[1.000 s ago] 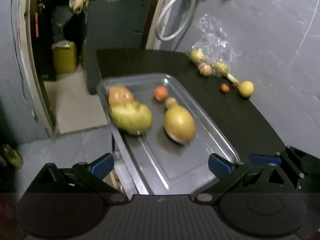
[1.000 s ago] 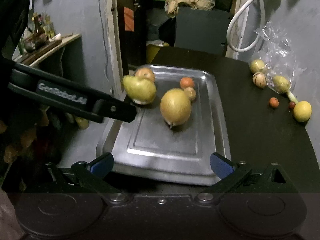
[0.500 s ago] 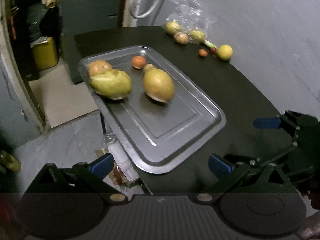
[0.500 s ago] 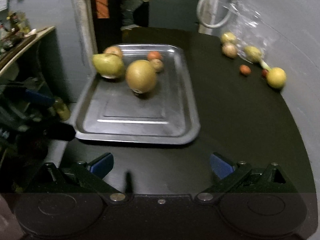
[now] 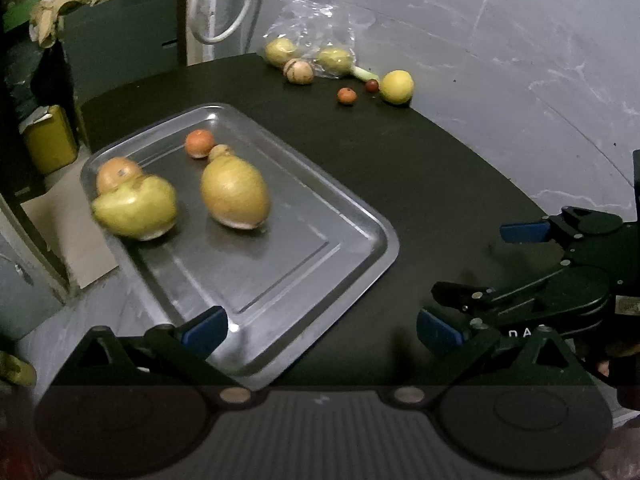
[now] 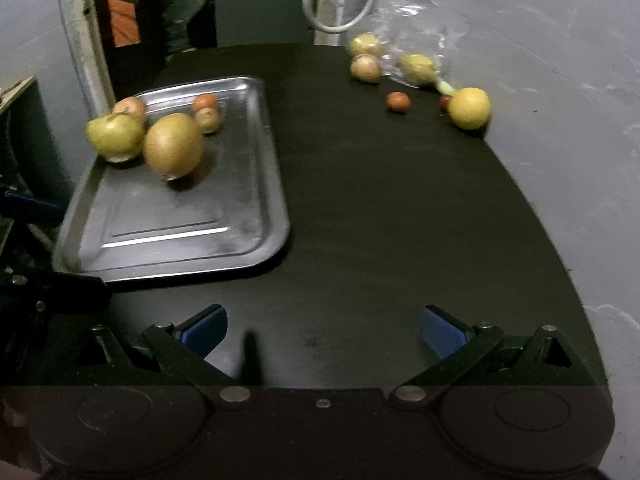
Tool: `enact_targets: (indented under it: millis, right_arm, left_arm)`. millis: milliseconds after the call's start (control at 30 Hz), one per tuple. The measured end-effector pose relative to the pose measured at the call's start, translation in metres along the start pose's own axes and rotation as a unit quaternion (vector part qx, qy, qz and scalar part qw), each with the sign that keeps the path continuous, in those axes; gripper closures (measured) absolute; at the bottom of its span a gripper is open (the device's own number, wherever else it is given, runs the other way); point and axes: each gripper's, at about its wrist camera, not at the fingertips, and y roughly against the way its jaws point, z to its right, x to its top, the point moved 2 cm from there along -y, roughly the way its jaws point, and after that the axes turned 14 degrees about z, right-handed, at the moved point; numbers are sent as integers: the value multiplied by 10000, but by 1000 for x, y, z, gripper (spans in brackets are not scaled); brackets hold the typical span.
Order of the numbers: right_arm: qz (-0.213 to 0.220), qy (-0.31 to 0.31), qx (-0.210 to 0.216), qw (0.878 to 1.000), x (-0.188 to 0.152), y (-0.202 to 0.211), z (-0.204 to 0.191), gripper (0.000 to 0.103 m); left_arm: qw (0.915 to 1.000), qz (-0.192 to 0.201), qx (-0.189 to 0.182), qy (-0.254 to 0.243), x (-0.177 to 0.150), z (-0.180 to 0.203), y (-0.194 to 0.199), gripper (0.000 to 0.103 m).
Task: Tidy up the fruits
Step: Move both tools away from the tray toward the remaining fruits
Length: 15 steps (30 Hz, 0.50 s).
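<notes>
Presently, both grippers are held low over the near edge of a dark counter (image 6: 380, 208), and neither is pinching anything. The left gripper (image 5: 320, 326) is seen with its blue-tipped fingers spread wide, the left fingertip (image 5: 204, 330) lying over the near corner of a metal tray (image 5: 304, 280). The right gripper (image 6: 324, 326) is likewise spread wide over bare counter, just beside the tray's near right corner.

On the tray, five fruits are gathered toward its far end. A large yellow-brown fruit (image 5: 235, 192) is set near the middle, with a small tan fruit (image 5: 219, 152) touching its far side and a small orange fruit (image 5: 199, 143) just beside that. At the tray's left edge a green pear-like fruit (image 5: 136, 210) is placed against a reddish apple (image 5: 116, 174) behind it.

Well apart from the tray, at the far right of the counter along a grey wall (image 6: 560, 80), more fruit is left loose. A yellow lemon (image 6: 469, 108) is seen nearest, with a tiny dark red fruit (image 6: 444, 102) touching it and a small red-orange fruit (image 6: 398, 101) near by. Farther back, a brownish round fruit (image 6: 366, 68) and two yellowish fruits (image 6: 418, 67) are found by a clear plastic bag (image 5: 316, 12); whether they are inside it cannot be told.
</notes>
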Motion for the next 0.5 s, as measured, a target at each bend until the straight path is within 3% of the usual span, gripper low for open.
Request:
enact_targets:
  millis: [200,333,500]
  right_arm:
    - [344,-115,-554,9978,19,-6,28,1]
    - [564,-156,-690,9959,34,-10,47,1]
    - [924,-342,-846,9915,56,-13,75,1]
  left_arm:
    - [9982,-51,182,-565,20,19,-17,1]
    - [9986,36,296,-442,39,21,-26,1]
    - [9971,226,693,-236,65,19,-36,1]
